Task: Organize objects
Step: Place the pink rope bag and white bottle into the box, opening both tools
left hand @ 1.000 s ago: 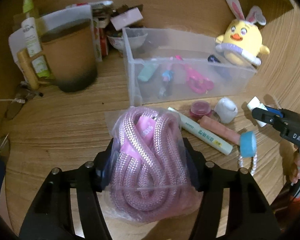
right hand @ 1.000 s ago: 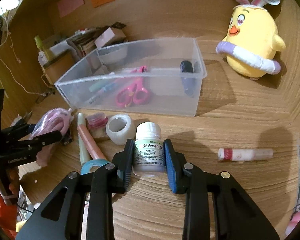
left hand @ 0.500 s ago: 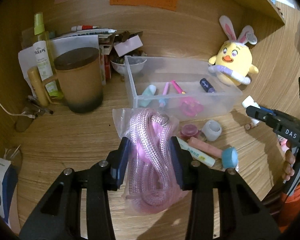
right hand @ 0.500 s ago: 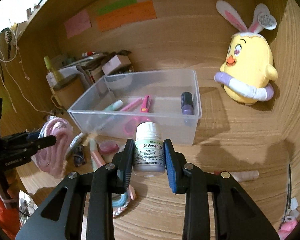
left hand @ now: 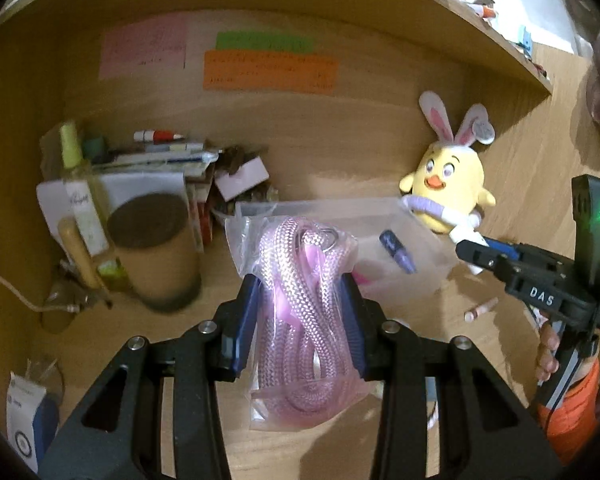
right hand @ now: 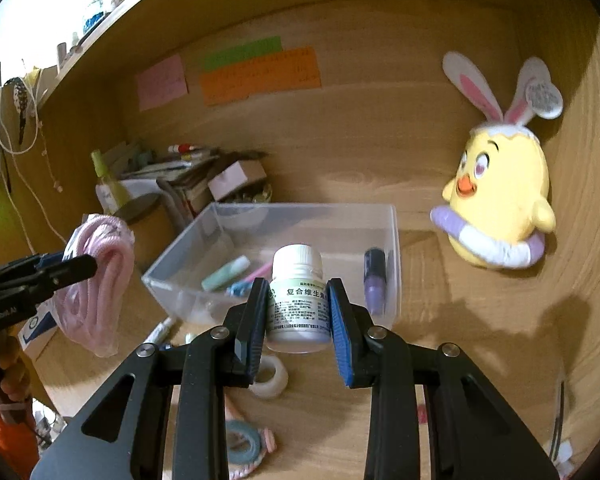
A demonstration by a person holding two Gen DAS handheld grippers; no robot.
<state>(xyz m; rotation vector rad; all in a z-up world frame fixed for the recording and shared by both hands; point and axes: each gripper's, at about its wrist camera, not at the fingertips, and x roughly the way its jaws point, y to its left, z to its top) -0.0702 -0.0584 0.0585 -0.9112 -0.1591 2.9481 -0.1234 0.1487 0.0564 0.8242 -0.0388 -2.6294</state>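
Observation:
My left gripper (left hand: 300, 312) is shut on a clear bag of pink rope (left hand: 304, 312) and holds it in the air, in front of the clear plastic box (left hand: 412, 240). My right gripper (right hand: 298, 312) is shut on a white pill bottle (right hand: 298, 300) with a green label, held above the desk near the box's (right hand: 394, 248) front wall. The box holds a purple tube (right hand: 374, 280), a mint marker (right hand: 226, 272) and pink items. The bagged rope also shows at the left of the right wrist view (right hand: 100, 276).
A yellow chick plush (right hand: 500, 204) with rabbit ears sits right of the box. A brown lidded cup (left hand: 156, 248), bottles and stacked papers crowd the back left. A white tape roll (right hand: 270, 378), blue tape (right hand: 240, 446) and a pen lie on the desk below. A shelf runs overhead.
Both grippers have risen from the desk with their loads. The rope bag and the pill bottle now hang higher, level with the box.

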